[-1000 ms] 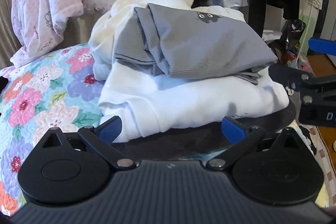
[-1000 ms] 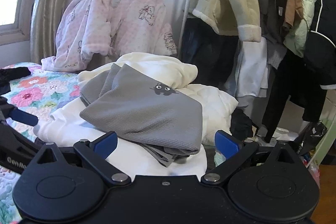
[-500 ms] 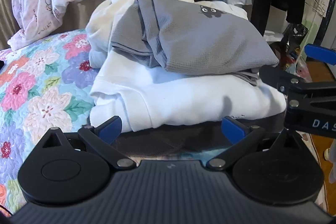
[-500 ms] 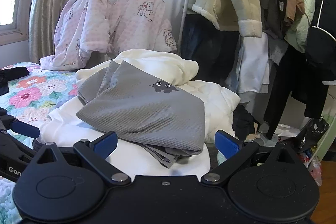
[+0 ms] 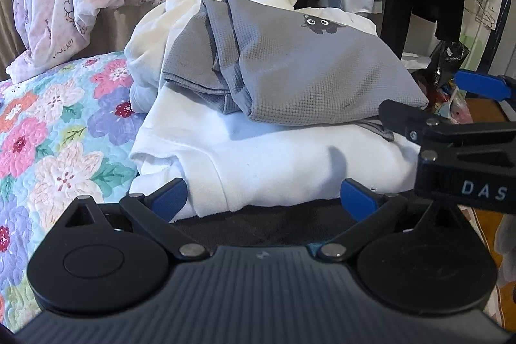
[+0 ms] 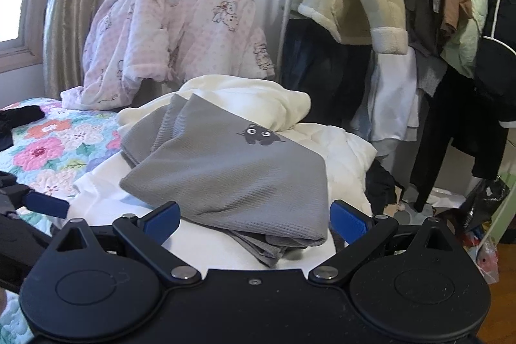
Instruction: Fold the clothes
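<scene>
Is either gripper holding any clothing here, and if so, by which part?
Nothing is held. The left gripper and right gripper are both open, close to the folded grey shirt and white garment.

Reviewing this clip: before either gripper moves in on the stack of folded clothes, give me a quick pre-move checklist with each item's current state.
1. Left gripper open, nothing between its fingers: ok.
2. Right gripper open, nothing held: ok.
3. Grey top folded and resting on the white garment: ok.
4. Grey top squared up: not ok, its lower layers stick out at the near corner in the right wrist view.
5. Stack fully supported by the bed: cannot tell, its far edge is hidden.
6. Grippers apart from each other: ok, the right one sits at the stack's right edge in the left wrist view.
</scene>
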`<state>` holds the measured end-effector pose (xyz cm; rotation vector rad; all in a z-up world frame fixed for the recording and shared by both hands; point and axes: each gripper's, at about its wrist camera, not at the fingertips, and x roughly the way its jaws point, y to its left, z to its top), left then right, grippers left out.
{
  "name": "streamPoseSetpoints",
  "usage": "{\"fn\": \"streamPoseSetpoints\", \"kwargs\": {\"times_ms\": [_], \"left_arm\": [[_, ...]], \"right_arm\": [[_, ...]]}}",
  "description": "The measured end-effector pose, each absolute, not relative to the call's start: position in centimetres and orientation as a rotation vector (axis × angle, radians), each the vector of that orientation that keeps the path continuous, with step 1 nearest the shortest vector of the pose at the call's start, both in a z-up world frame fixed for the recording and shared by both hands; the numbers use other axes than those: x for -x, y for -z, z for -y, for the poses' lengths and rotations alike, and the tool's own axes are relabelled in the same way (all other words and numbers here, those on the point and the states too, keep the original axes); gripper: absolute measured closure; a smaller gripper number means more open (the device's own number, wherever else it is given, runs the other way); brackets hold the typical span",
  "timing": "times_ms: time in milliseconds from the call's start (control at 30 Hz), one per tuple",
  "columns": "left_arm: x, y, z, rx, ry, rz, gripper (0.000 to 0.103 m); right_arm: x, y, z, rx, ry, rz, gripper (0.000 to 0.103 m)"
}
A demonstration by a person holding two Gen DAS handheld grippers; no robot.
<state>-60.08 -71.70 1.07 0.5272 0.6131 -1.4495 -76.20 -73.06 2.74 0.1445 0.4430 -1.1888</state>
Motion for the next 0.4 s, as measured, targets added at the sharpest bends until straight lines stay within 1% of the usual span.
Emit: {"fn": "streamPoseSetpoints", "kwargs": {"times_ms": [400], "left_arm": [[60.45, -1.35, 71.42, -0.542, 1.466, -0.587, 0.000]], "right_arm": [[76.37, -2.87, 73.48, -0.152, 1.212, -0.431, 0.002]]}}
